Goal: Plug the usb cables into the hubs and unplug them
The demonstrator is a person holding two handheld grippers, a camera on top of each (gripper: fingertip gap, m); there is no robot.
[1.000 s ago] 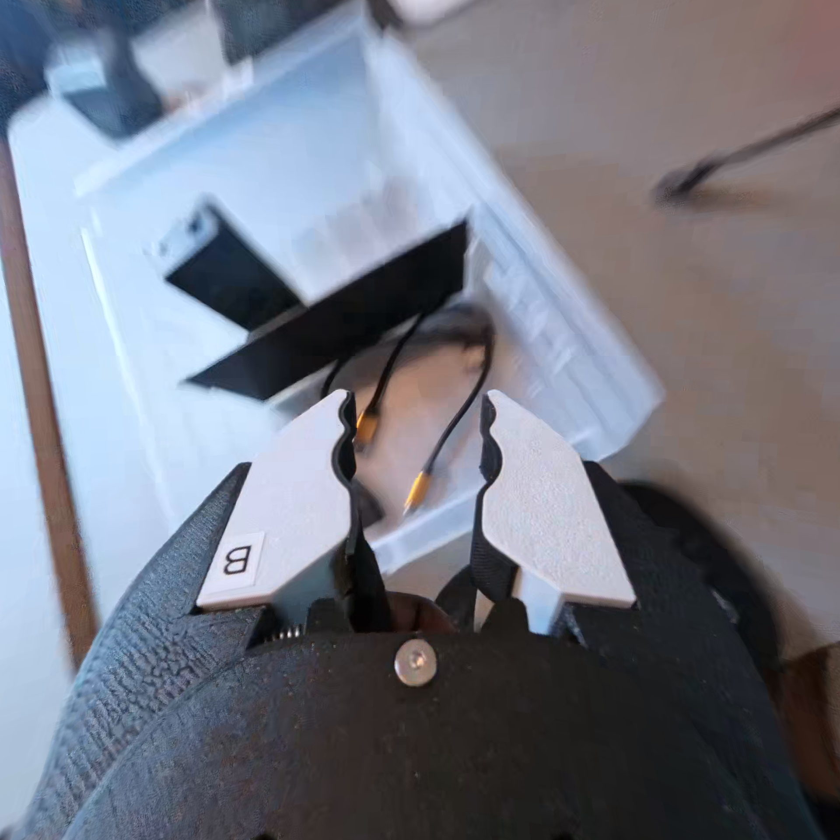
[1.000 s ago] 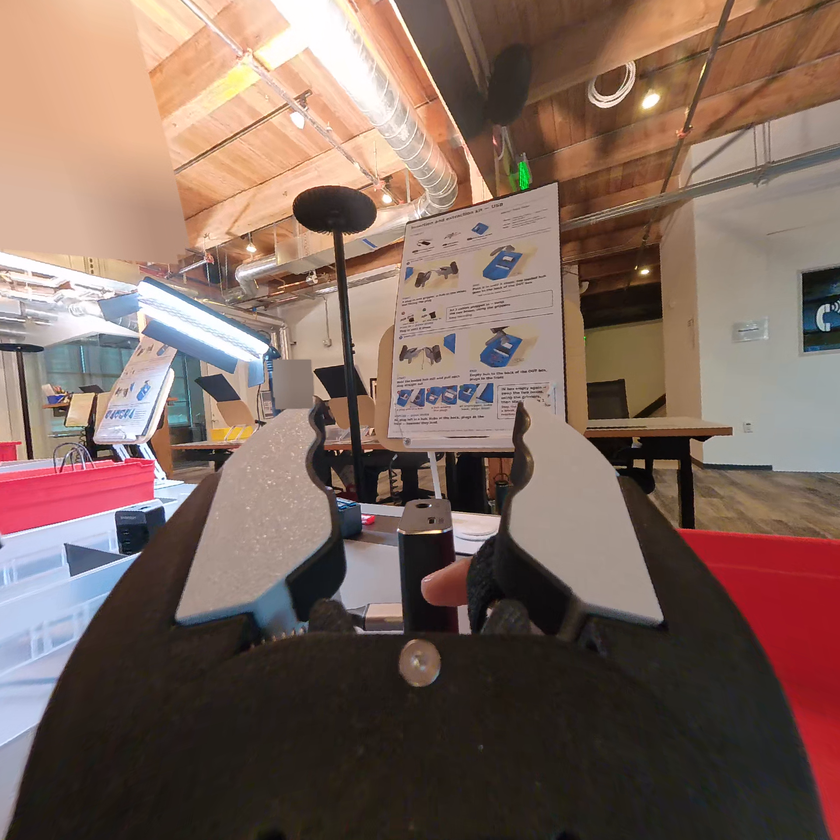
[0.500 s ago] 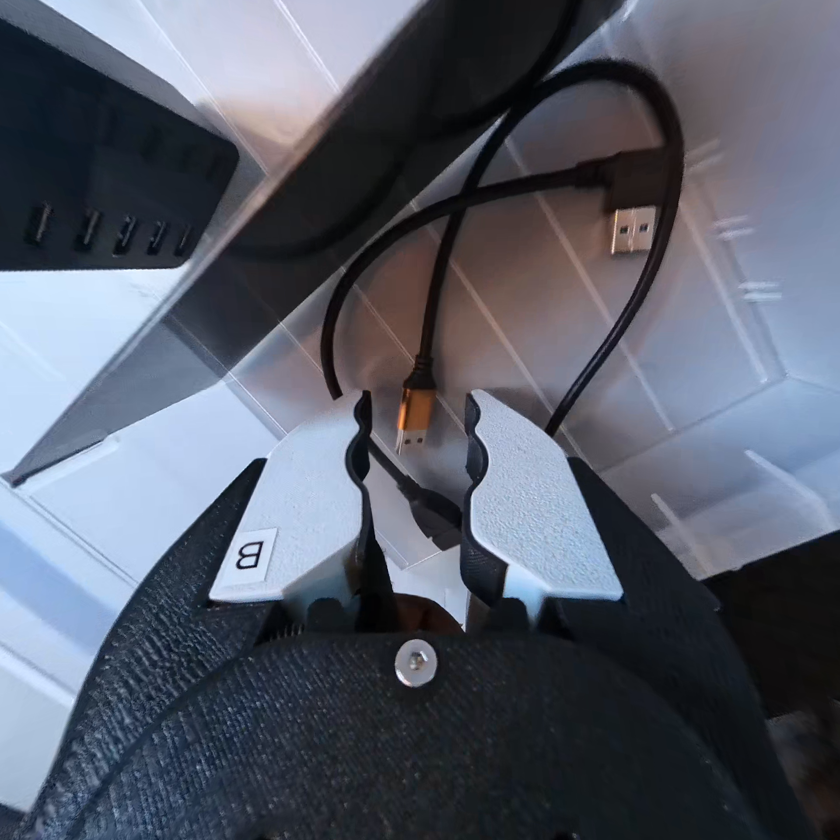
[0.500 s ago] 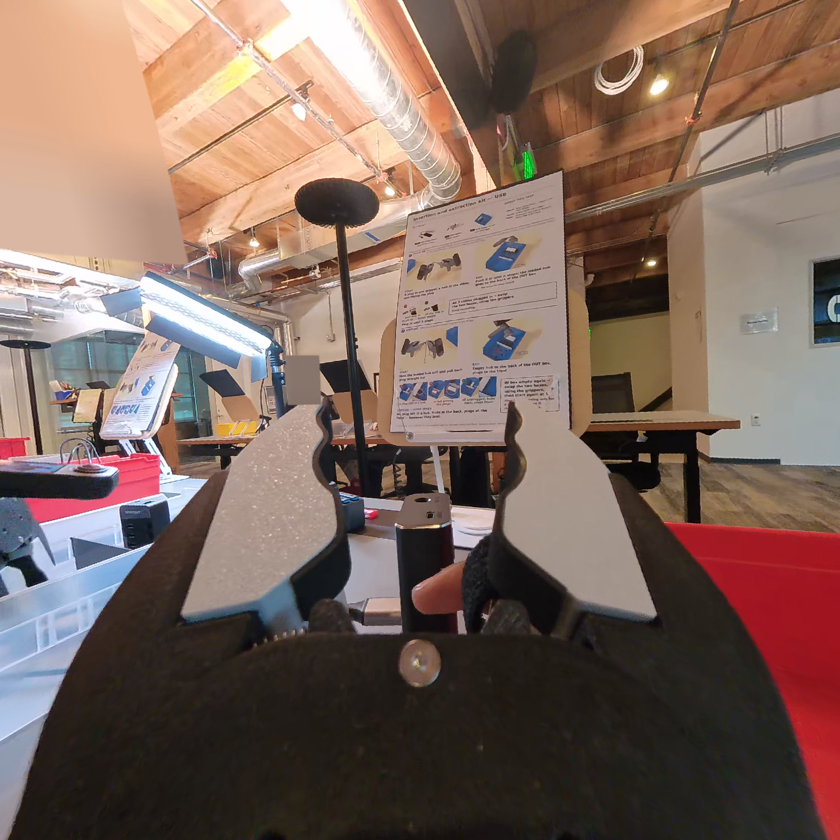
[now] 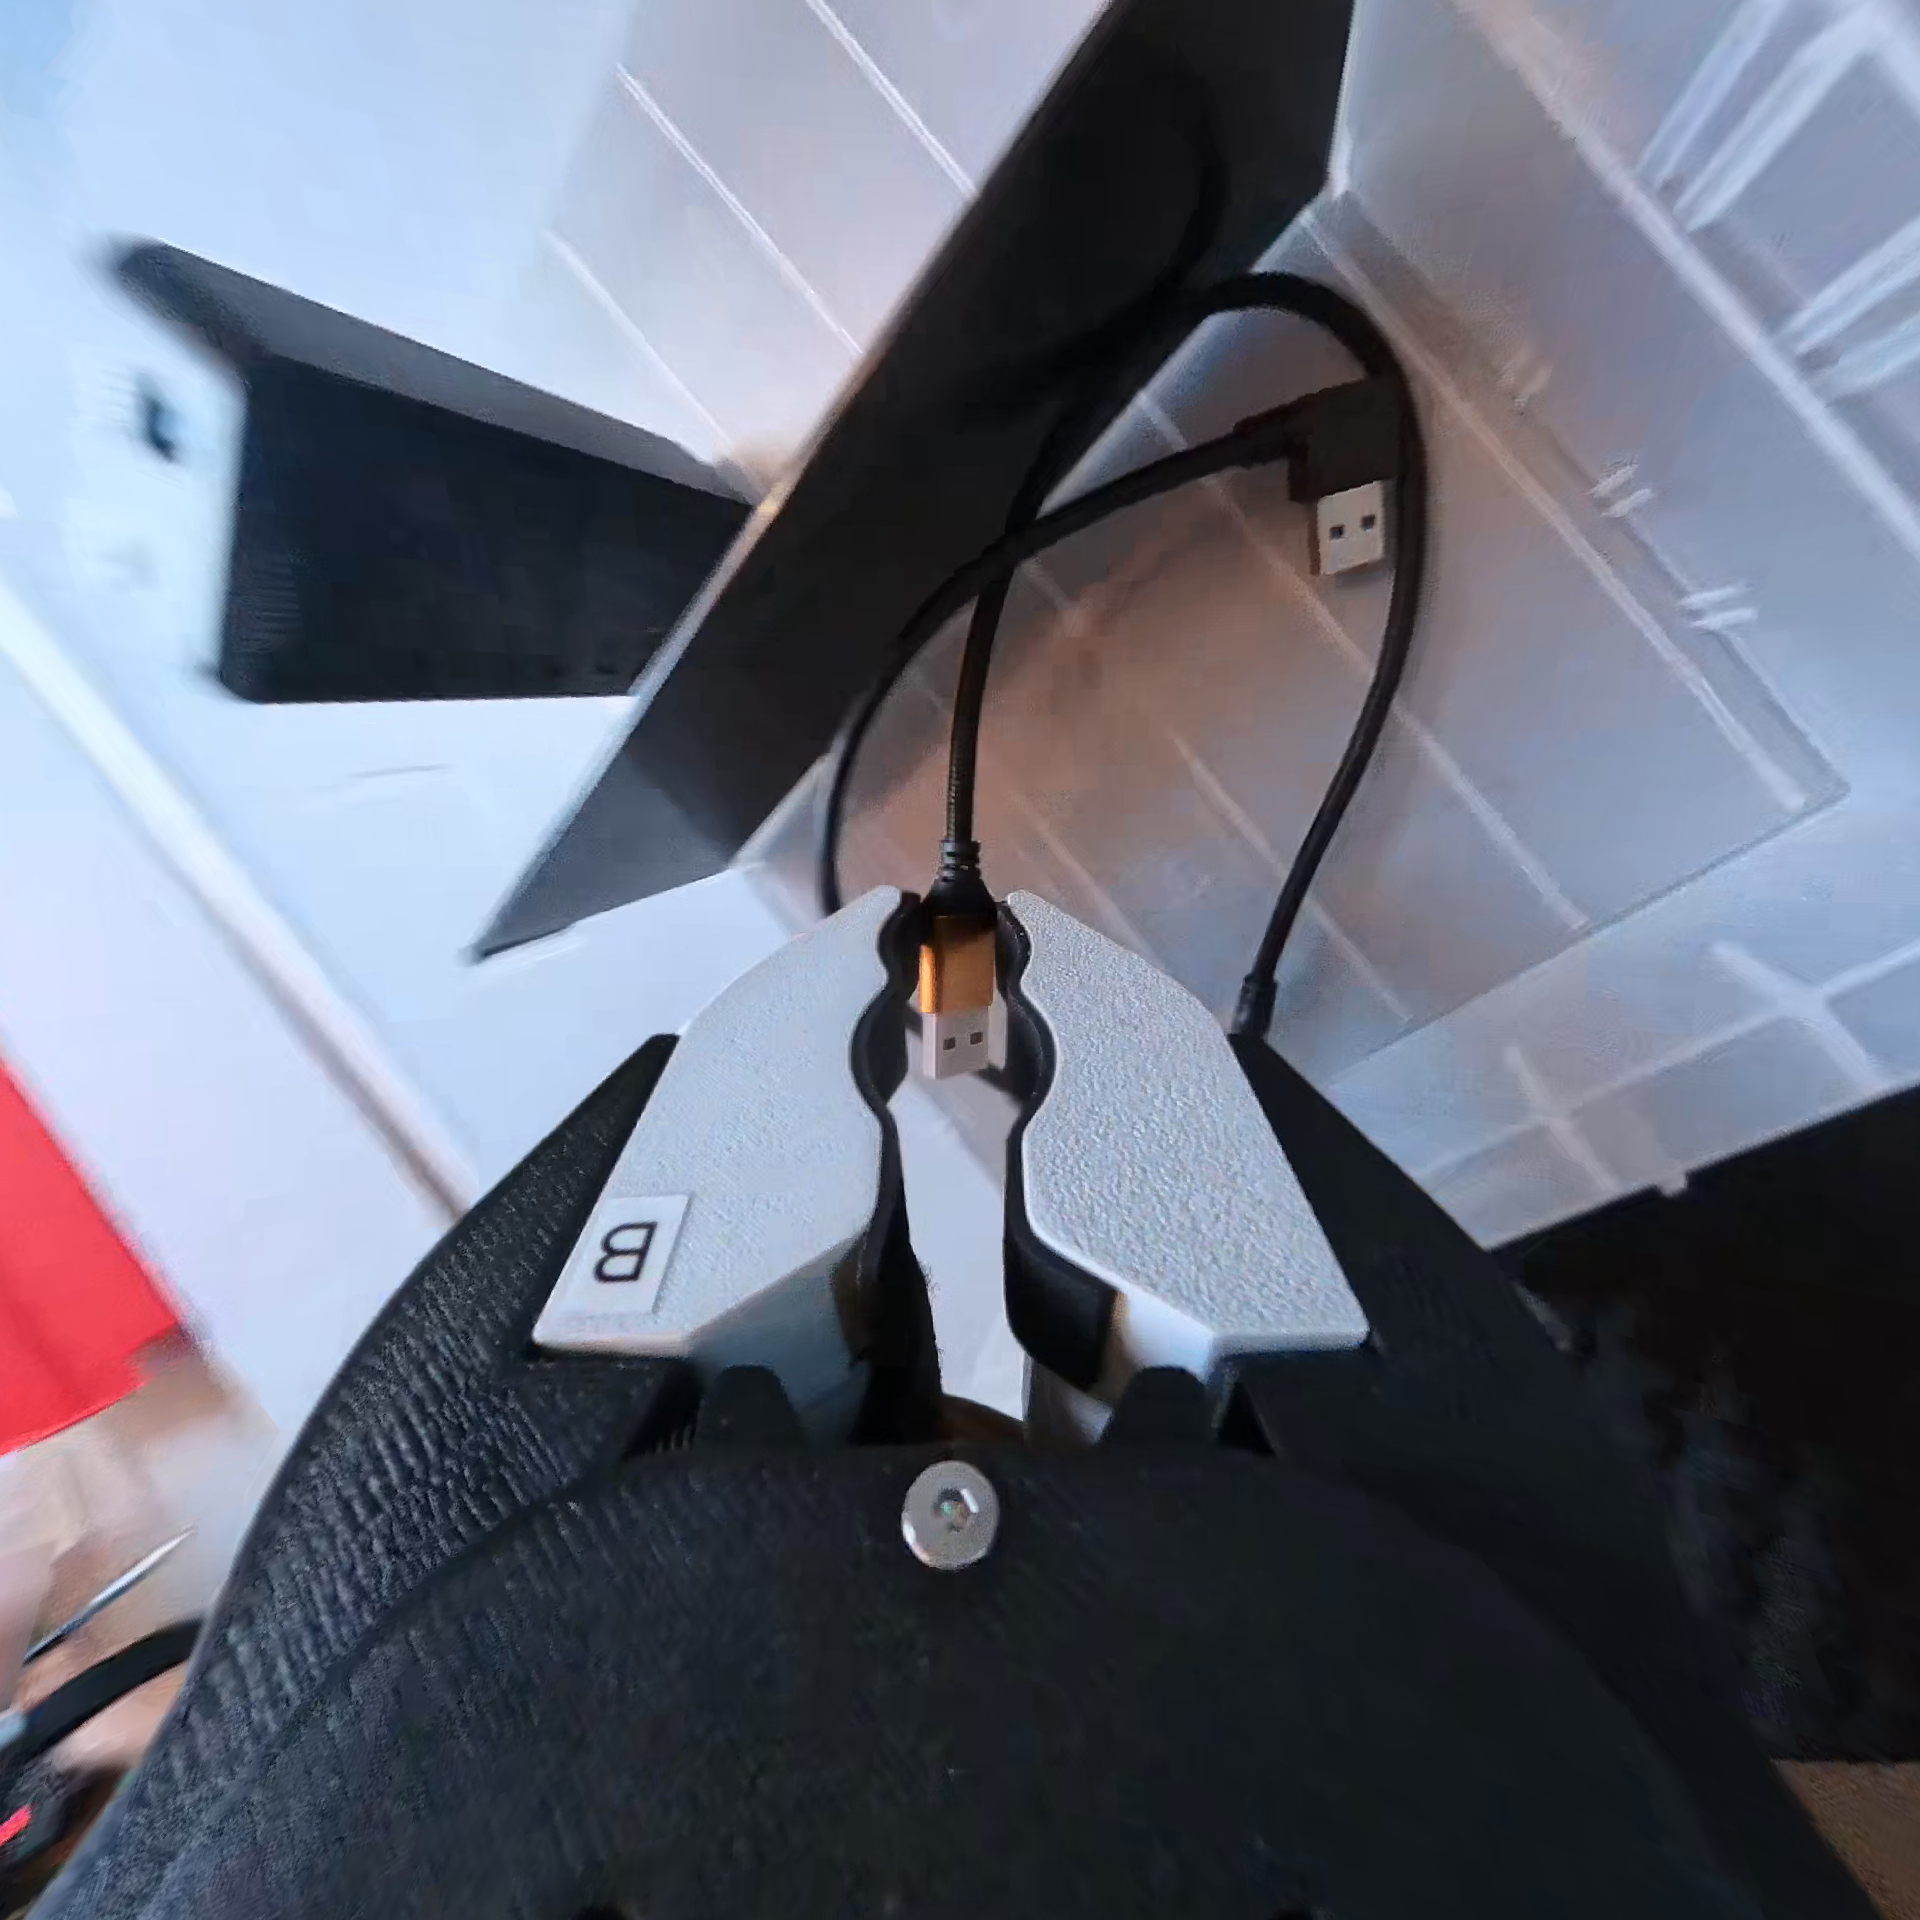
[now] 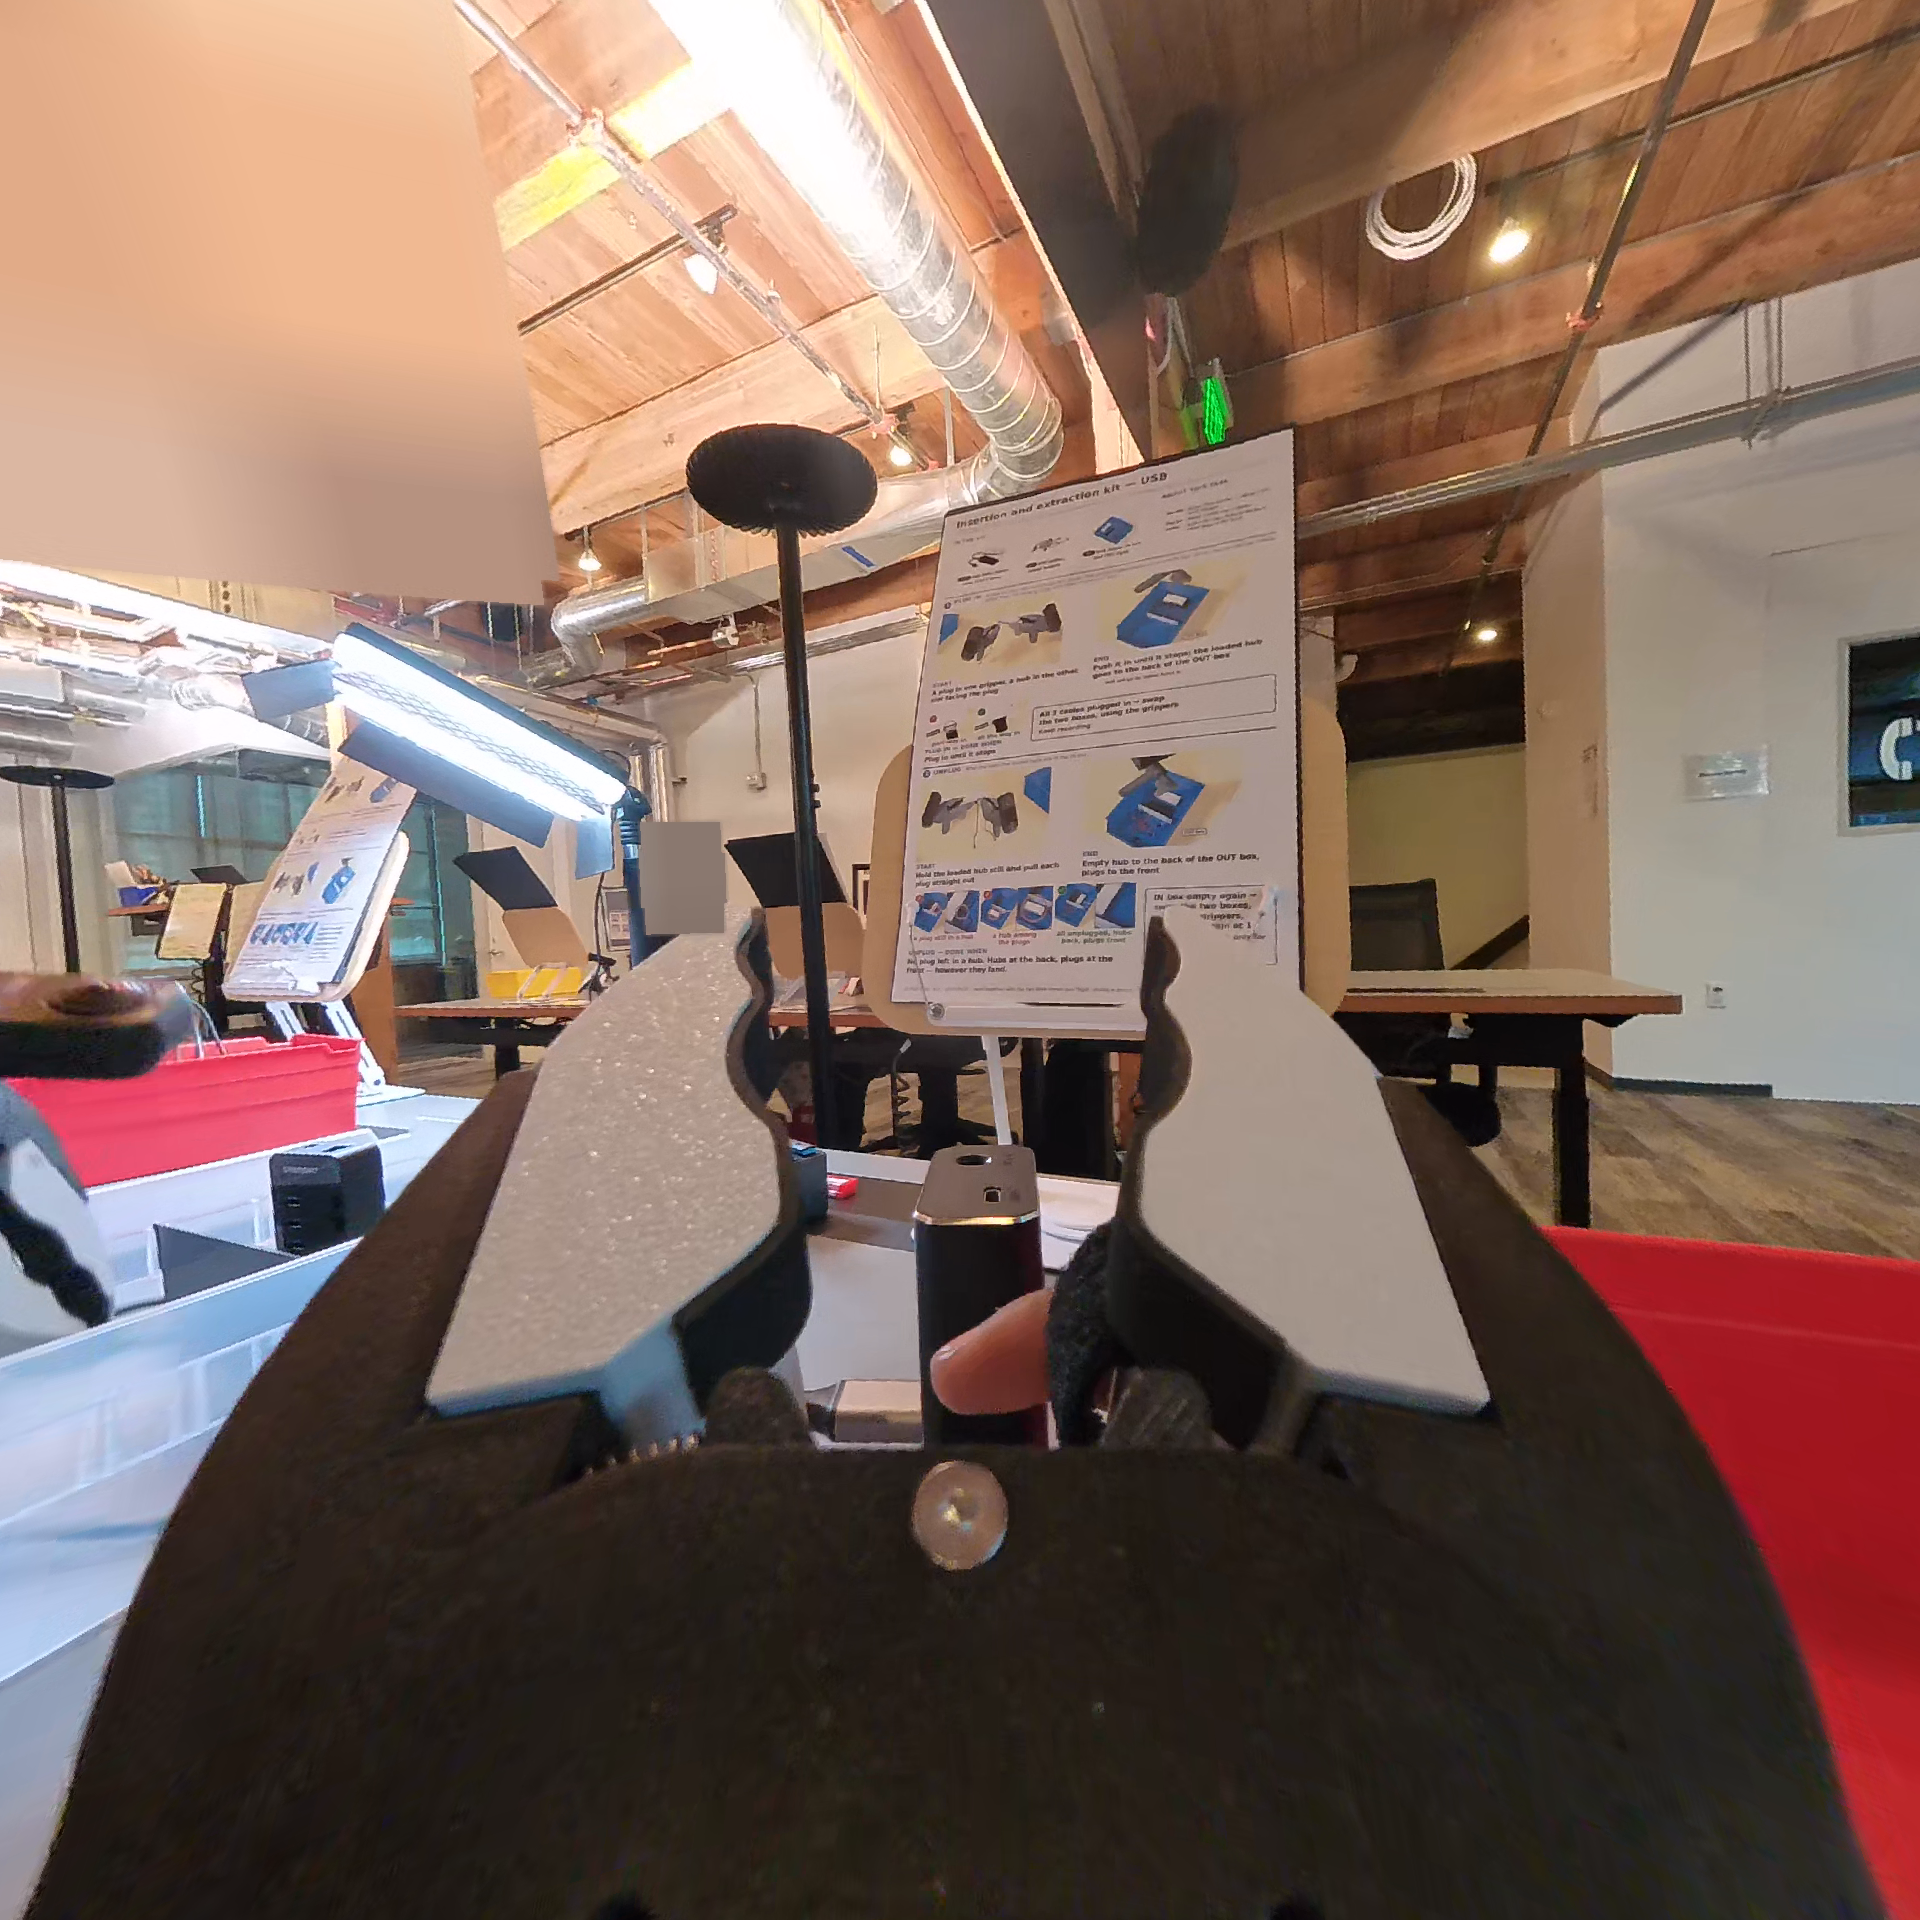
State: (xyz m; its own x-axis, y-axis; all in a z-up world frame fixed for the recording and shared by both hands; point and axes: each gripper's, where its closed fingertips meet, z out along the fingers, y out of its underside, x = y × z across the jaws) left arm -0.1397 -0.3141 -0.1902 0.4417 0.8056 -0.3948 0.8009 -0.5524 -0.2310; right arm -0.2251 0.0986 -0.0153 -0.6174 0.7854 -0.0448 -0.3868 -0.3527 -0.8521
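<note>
In the left wrist view my left gripper [image 5: 958,923] is shut on the orange-sleeved USB plug [image 5: 956,982] of a black cable. The plug's metal end points back toward the camera. A second black cable with a right-angle USB plug [image 5: 1345,499] lies loose in the clear bin [image 5: 1558,727]. A black hub [image 5: 416,561] lies blurred past a black divider [image 5: 883,499]. My right gripper [image 6: 954,940] is open and level over the table. A dark upright block with a silver top [image 6: 977,1236] stands between its finger bases, and a person's fingertip [image 6: 987,1361] touches it.
The right wrist view shows a black hub [image 6: 322,1195] in the clear bin at the left, a red bin [image 6: 1714,1403] at the right and another red bin [image 6: 208,1101] farther left. An instruction sheet on a stand [image 6: 1112,748] and a lamp pole [image 6: 800,831] stand ahead. The gap from one gripper's tips to the other's is roughly 45 cm.
My left gripper has moved down into the clear bin onto the orange plug and closed on it. My right gripper has hardly moved and stays open.
</note>
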